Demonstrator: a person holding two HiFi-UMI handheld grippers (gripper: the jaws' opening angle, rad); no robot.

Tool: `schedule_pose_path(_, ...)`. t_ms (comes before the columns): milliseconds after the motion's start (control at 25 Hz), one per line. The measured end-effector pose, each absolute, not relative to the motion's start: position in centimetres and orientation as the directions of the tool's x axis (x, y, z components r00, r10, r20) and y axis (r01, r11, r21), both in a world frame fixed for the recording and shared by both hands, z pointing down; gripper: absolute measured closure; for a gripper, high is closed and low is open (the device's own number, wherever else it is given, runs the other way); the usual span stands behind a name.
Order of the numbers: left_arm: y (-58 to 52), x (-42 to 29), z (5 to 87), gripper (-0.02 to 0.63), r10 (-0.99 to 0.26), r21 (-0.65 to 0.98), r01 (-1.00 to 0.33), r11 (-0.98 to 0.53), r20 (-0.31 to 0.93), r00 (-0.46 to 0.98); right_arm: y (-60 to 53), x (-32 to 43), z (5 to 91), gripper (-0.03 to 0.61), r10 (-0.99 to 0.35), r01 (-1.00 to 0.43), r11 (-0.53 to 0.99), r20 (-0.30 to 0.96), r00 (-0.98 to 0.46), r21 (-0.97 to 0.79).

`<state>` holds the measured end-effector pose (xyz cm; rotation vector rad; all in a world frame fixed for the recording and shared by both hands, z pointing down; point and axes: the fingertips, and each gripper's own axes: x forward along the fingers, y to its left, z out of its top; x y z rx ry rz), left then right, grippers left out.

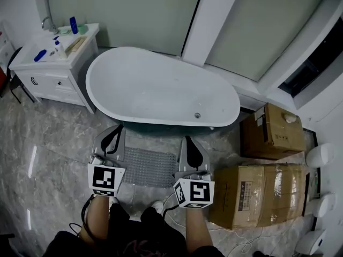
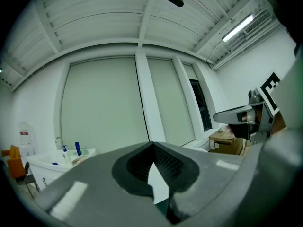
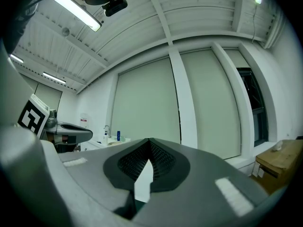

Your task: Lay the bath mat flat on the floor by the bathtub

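From the head view, one grey bath mat (image 1: 149, 166) lies flat on the marble floor (image 1: 48, 143), just beside the single white bathtub (image 1: 161, 87). The left gripper (image 1: 117, 131) and right gripper (image 1: 189, 142) are over its two ends. Two cardboard boxes (image 1: 257, 194) stand to the right. Each gripper view faces the blinds (image 2: 104, 108) and ceiling (image 3: 142, 18), with its jaws clenched tip to tip on nothing.

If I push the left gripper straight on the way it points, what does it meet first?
Likely the white pillar between the blinds behind the bathtub; the left gripper aims at it. Height is unclear, so the bathtub's near rim could come first.
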<state>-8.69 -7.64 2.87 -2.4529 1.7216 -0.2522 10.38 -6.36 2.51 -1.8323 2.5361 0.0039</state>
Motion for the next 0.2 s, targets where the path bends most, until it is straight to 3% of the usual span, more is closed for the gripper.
schedule_pose_path(200,-7.84,-8.44,2.81,0.612,-0.942,-0.222,-0.915,-0.336,0.056,0.332,-6.7,11.0,2.58,0.555,-0.953,-0.952,0.304,-0.006,-0.304,-0.022)
